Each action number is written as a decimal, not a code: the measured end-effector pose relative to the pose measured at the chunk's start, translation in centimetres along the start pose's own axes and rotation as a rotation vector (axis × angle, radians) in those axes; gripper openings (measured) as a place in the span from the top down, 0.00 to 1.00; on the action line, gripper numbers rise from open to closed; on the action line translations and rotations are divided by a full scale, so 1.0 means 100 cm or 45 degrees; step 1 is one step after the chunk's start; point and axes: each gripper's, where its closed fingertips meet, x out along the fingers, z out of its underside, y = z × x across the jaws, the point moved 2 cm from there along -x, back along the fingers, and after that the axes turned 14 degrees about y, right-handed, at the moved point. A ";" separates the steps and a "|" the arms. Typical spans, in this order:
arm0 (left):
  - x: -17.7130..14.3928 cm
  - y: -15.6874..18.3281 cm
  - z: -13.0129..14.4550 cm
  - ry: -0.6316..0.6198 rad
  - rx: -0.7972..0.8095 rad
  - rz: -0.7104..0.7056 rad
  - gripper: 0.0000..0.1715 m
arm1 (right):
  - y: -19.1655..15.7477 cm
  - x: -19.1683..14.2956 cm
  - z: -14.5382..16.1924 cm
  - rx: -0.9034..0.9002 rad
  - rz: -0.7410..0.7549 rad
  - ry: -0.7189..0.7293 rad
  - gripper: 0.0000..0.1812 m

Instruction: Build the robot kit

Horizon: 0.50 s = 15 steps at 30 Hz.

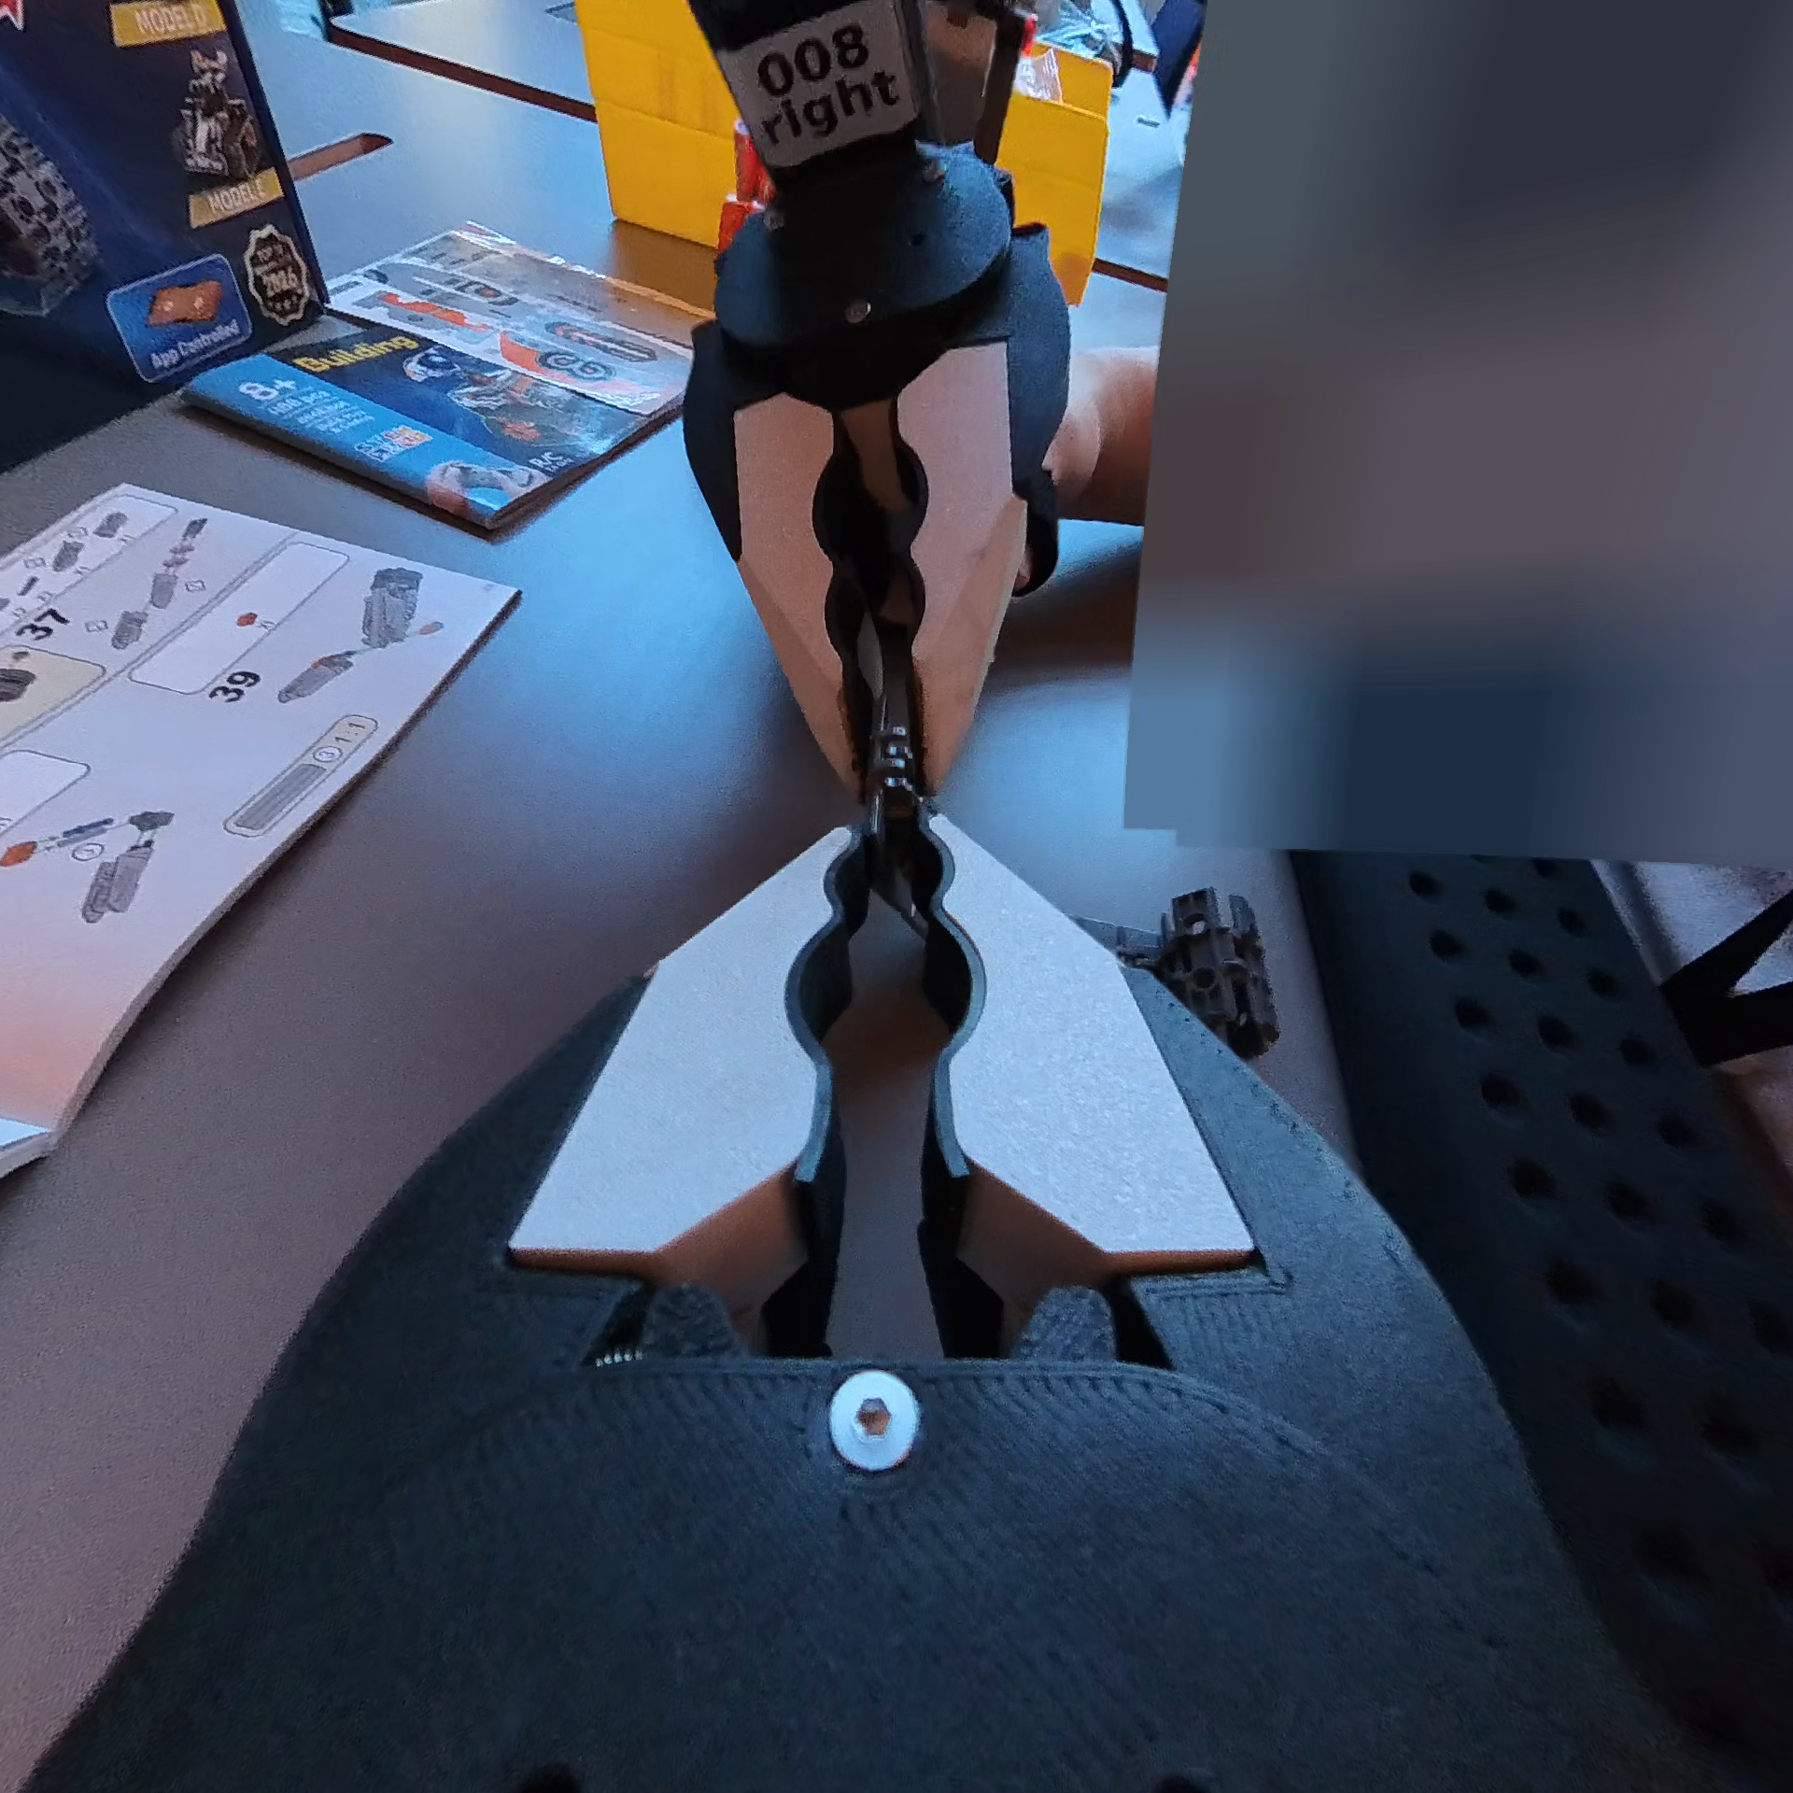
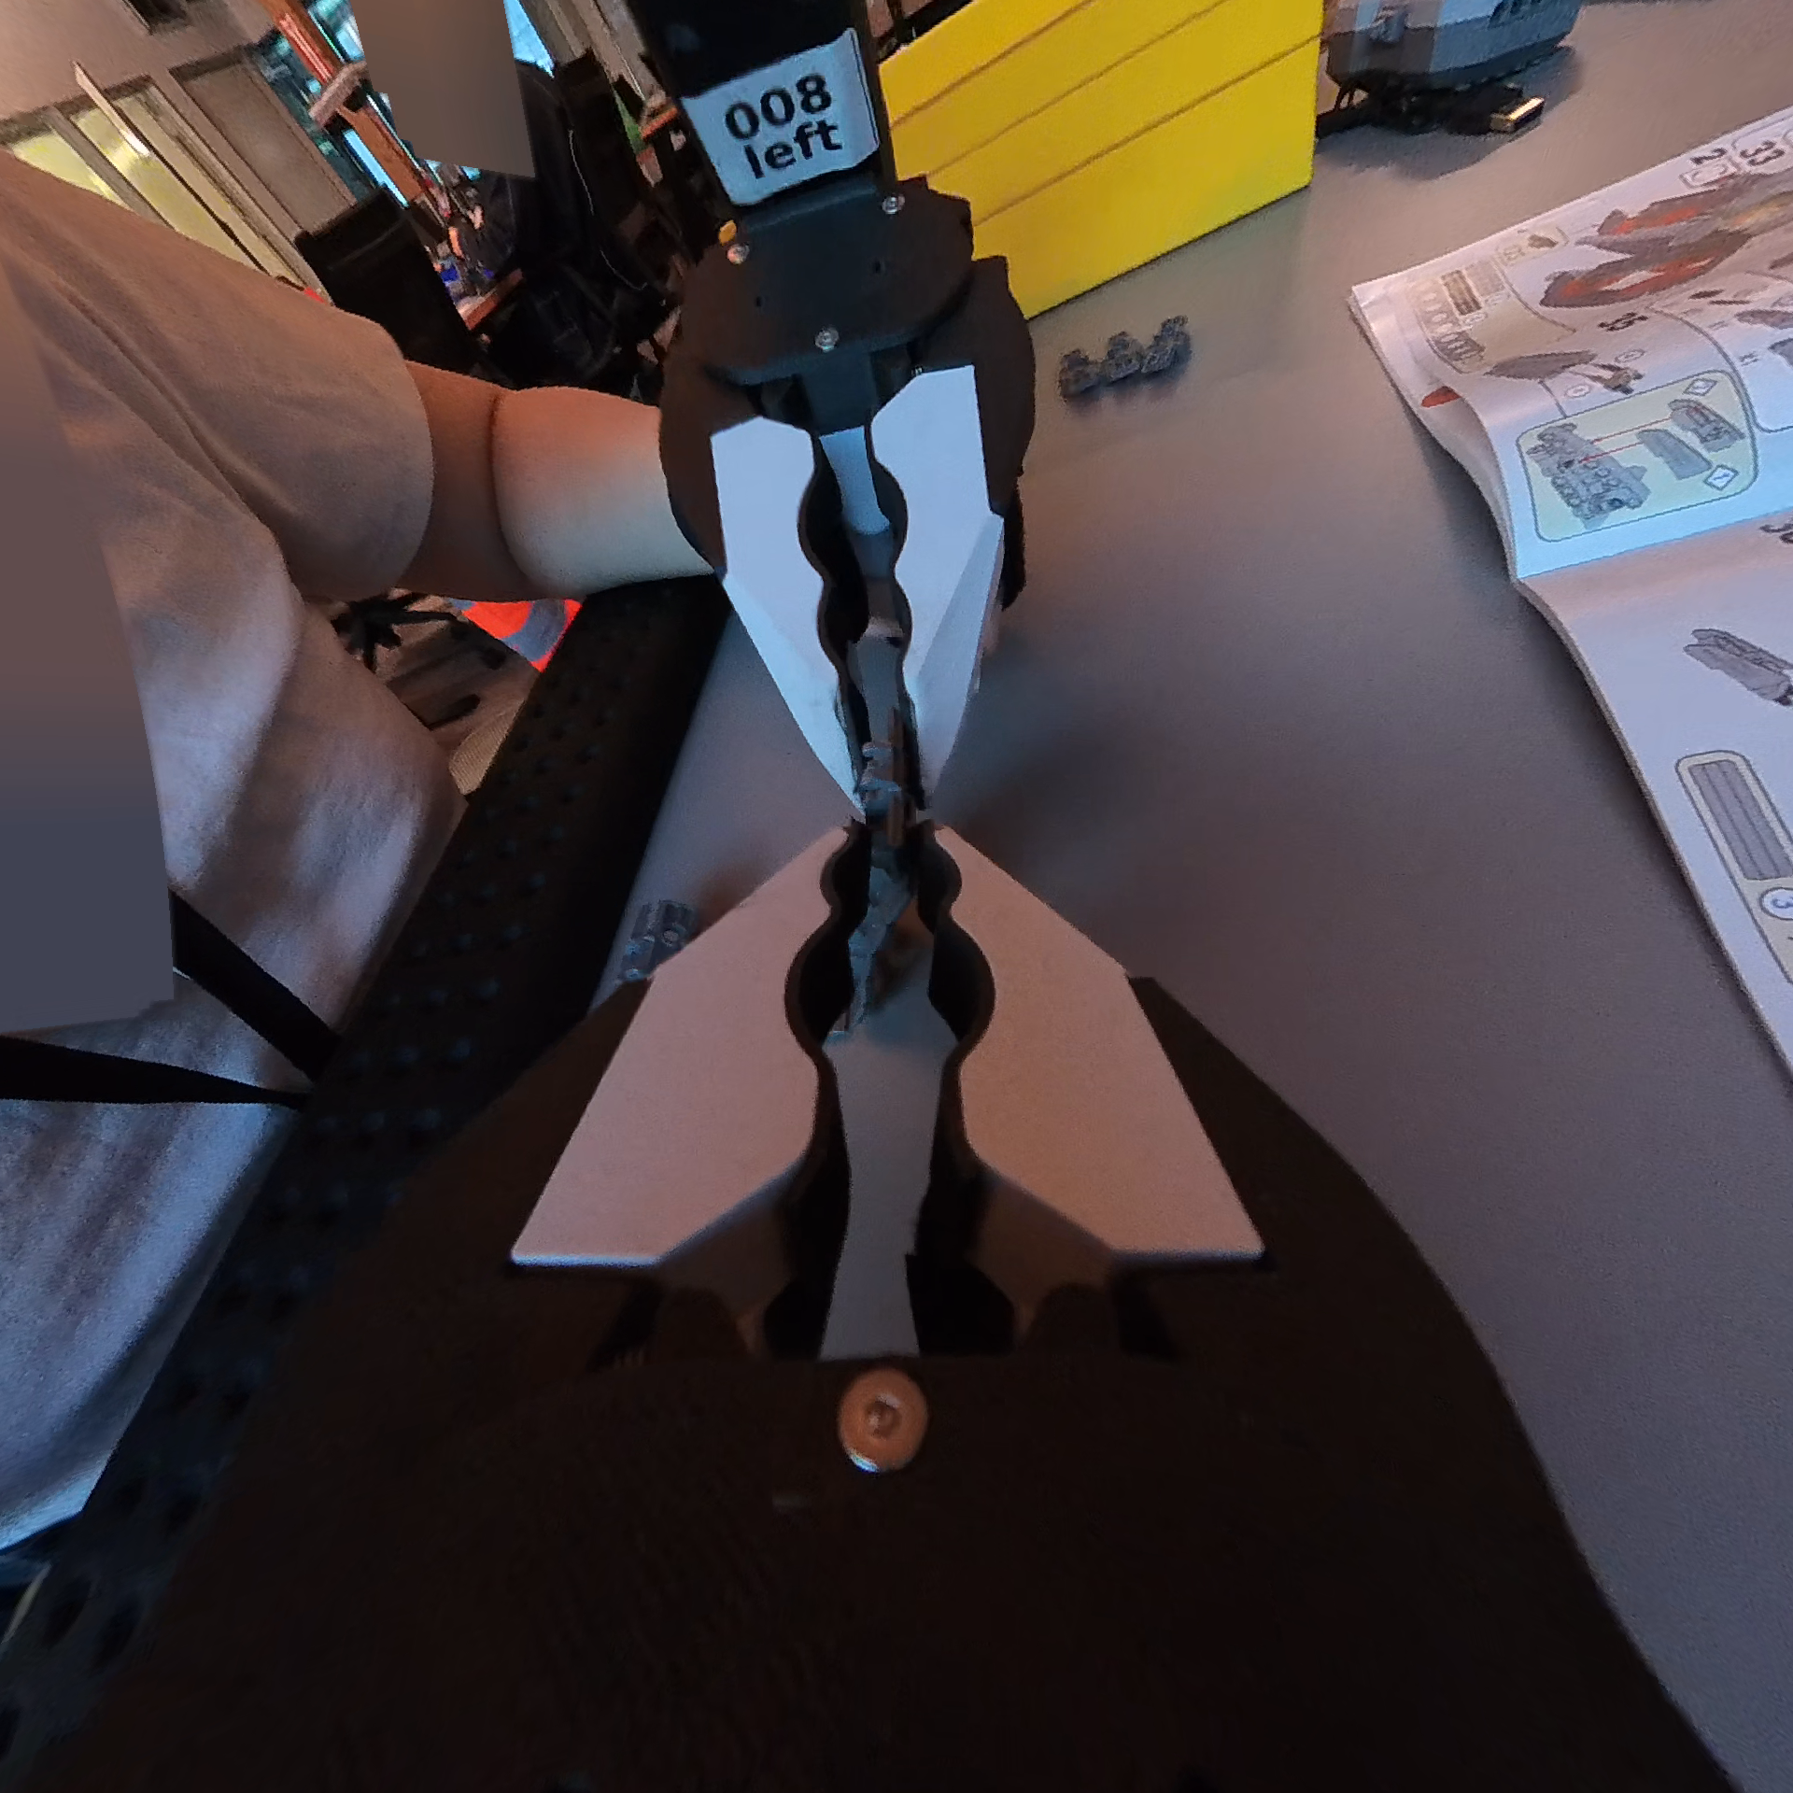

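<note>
While both are hovering over the grey tabletop (image 1: 621, 679), the left gripper (image 1: 891, 839) and right gripper (image 2: 893, 834) are meeting tip to tip, each pinching nearly closed on one end of one slim dark plastic building-brick assembly (image 1: 893, 776), long axis running jaw to jaw. Beside it: one small dark brick cluster (image 1: 1208, 956). Beyond: two open instruction booklets (image 1: 223, 737), one yellow plastic bin (image 1: 1048, 165).

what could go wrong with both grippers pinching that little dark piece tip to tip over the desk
The small dark building-toy part is held only at the very tips of the left gripper and right gripper, so a slight twist might pop it loose. If dropped, it could bounce off the table edge onto the perforated black surface. It may also get confused with the loose dark piece nearby.
</note>
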 end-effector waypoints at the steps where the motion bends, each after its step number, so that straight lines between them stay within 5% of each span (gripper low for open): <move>1: 0.000 0.000 0.000 -0.002 0.022 -0.006 0.96 | 0.000 0.000 0.000 -0.027 0.011 -0.015 0.96; 15: -0.001 0.002 0.001 -0.002 0.218 -0.022 0.97 | -0.001 0.002 0.001 -0.135 0.034 -0.026 0.97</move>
